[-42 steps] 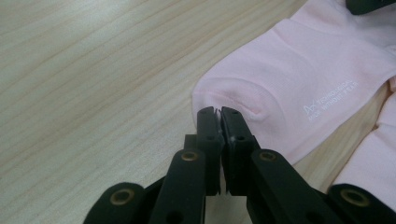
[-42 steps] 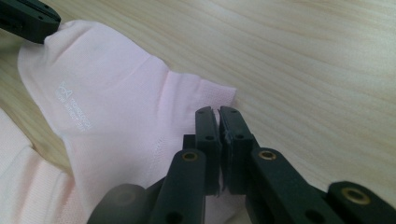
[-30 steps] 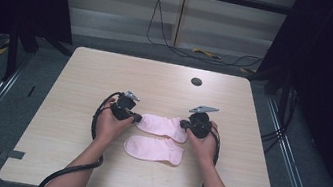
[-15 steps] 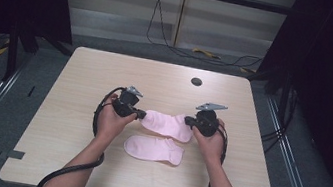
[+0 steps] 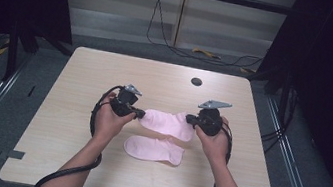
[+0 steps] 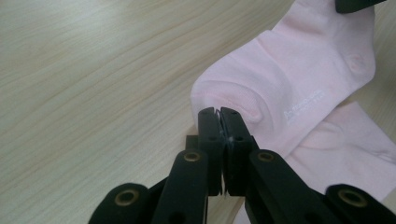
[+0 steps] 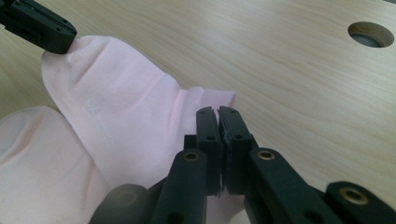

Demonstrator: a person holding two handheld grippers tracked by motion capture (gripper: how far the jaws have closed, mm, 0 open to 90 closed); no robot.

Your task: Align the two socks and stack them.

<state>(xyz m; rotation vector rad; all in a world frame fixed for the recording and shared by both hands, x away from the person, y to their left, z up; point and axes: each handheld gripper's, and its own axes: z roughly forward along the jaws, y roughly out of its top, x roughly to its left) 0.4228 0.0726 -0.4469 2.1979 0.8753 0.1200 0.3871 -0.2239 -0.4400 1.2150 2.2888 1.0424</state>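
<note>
The table (image 5: pixel 73 124) is a pale wood top with rounded corners, standing on grey floor between dark frame posts. Near its far edge, right of centre, is a round hole (image 5: pixel 196 81), also seen at the upper right of the right gripper view. Nothing stands between the grippers and the socks; the wood around them is bare.

Two pink socks lie near the middle of the table. The near sock (image 5: pixel 153 149) rests flat on the wood, toe to the person's left. The far sock (image 5: pixel 168 122) is stretched between the two grippers just beyond it, and its lower edge overlaps the near sock in the gripper views. Whether the middle of the far sock is clear of the table cannot be told. Small white lettering shows on its side in the left gripper view.

The left hand (image 5: pixel 108 121) and right hand (image 5: pixel 214 139) come in from the bottom, each with a black cable trailing back along the forearm.

The left gripper (image 6: pixel 218 113) has its jaws pressed together on the rounded toe end of the far sock, with only a thin fold of cloth between the pads. The right gripper (image 7: pixel 217 113) is likewise clamped tight, on the cuff end of the same sock.
</note>
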